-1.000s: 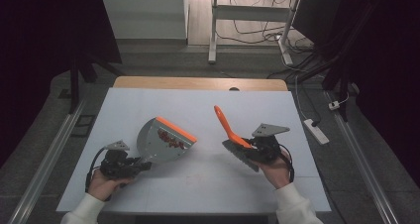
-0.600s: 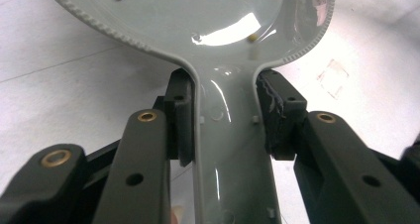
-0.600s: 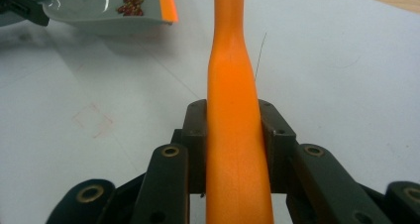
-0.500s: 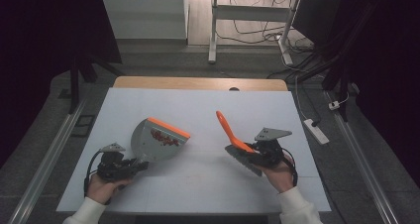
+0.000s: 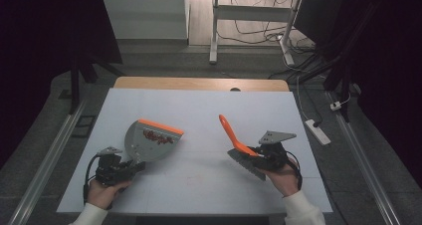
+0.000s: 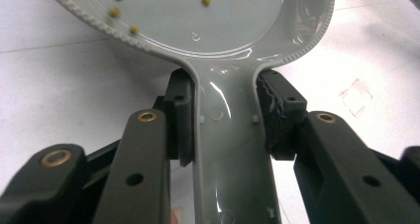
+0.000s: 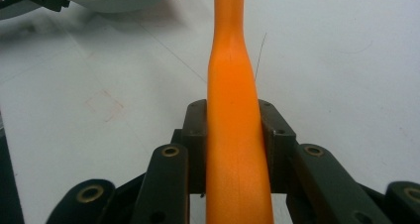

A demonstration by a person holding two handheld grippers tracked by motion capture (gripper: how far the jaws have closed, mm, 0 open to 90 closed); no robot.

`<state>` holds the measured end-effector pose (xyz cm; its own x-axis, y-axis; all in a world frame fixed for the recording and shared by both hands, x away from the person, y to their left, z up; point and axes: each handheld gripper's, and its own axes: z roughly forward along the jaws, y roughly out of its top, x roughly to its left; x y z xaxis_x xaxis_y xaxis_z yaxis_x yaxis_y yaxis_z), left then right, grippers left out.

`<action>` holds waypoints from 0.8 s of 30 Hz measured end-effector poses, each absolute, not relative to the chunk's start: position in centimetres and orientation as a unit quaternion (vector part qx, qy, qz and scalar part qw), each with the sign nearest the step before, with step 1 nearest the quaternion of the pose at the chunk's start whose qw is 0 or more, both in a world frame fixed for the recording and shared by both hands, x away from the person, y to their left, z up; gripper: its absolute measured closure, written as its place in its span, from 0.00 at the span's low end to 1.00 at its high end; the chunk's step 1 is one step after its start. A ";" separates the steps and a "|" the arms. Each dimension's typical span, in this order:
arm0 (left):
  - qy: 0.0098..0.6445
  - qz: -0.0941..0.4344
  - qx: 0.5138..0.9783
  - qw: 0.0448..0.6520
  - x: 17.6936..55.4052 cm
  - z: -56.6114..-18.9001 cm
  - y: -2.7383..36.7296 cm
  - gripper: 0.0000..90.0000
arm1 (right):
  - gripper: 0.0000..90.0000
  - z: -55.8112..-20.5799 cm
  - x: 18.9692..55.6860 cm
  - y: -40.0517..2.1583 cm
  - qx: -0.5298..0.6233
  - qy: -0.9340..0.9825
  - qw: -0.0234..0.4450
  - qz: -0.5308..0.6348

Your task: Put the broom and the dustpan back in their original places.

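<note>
- The table (image 5: 209, 110), covered in white, carries the work: sweeping small bits into a pan.
- The dustpan (image 5: 149, 140) sits left of centre, grey with an orange lip and reddish crumbs inside. It looks like light, stiff, smooth plastic; the narrow handle is the sensible hold, and tilting it could spill the load.
- The left gripper (image 6: 225, 130) has its jaws clamped on that handle from both sides.
- The brush (image 5: 239, 148) is right of centre, well apart from the pan, its orange handle pointing up and away. It is likely light and rigid, with soft bristles.
- The right gripper (image 7: 233, 135) is closed around that handle.
</note>
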<state>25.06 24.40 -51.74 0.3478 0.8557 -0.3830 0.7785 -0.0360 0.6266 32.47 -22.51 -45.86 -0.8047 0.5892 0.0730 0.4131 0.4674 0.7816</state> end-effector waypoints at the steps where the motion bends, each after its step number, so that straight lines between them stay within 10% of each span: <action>1: 0.572 0.049 0.716 0.397 25.0 -51.8 24.4 0.68 | 0.77 -45.9 32.4 -22.6 0.295 0.850 0.104 0.425; 24: 0.643 0.063 0.668 0.370 25.4 -52.4 24.3 0.68 | 0.77 -47.3 32.0 -23.1 0.319 0.853 0.067 0.408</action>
